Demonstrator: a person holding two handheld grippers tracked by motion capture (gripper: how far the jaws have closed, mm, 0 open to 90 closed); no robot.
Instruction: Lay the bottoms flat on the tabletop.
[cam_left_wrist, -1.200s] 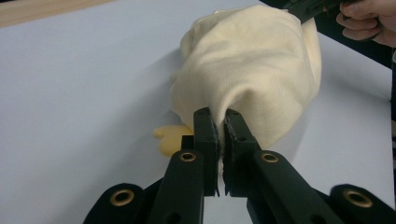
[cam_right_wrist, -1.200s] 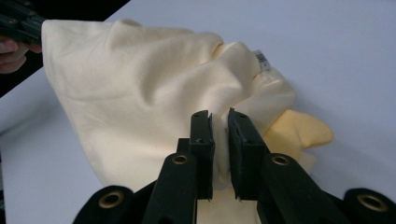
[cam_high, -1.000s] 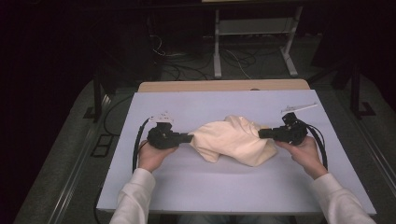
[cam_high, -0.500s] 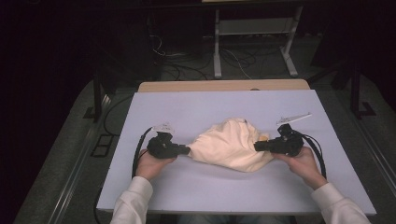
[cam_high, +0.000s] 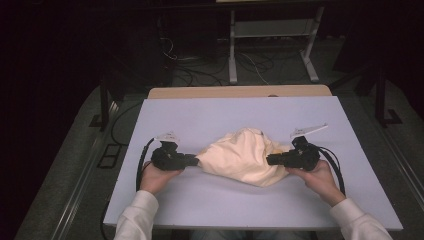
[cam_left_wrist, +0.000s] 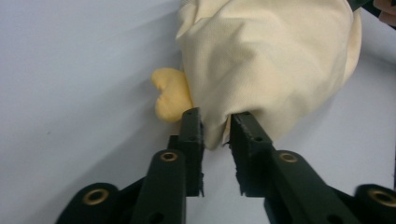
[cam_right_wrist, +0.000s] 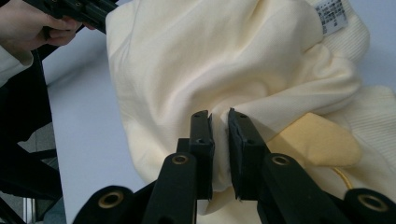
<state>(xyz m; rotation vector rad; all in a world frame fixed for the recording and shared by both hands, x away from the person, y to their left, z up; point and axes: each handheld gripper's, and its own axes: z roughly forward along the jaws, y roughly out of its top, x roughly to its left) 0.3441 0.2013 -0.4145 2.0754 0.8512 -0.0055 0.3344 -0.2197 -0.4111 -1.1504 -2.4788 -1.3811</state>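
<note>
Since the earlier high view, both grippers have been brought lower on the table and closer together, and the cream garment (cam_high: 242, 155) has been bunched into a taller heap between them. The left gripper (cam_left_wrist: 216, 120) is seen with its jaws just opened a little; a fold of the garment's edge lies between the pads, the right pad standing slightly off the cloth, so no firm pinch is shown. The left gripper (cam_high: 192, 160) is held level at the heap's left end in the person's left hand (cam_high: 155, 176). The right gripper (cam_right_wrist: 219, 119) is clamped on a thick fold of the cream garment (cam_right_wrist: 210, 65), its jaws pressed against the cloth from both sides. From above, the right gripper (cam_high: 272, 159) is seen at the heap's right end, gripped by the right hand (cam_high: 317, 177).

A deeper yellow patch (cam_right_wrist: 317, 140) is seen just beside the right jaws, and a white care label (cam_right_wrist: 332, 15) is shown at the garment's far edge. The garment rests on the pale lilac table (cam_high: 240, 115), near its middle. A wooden board (cam_high: 240, 92) is seen along the far edge.
</note>
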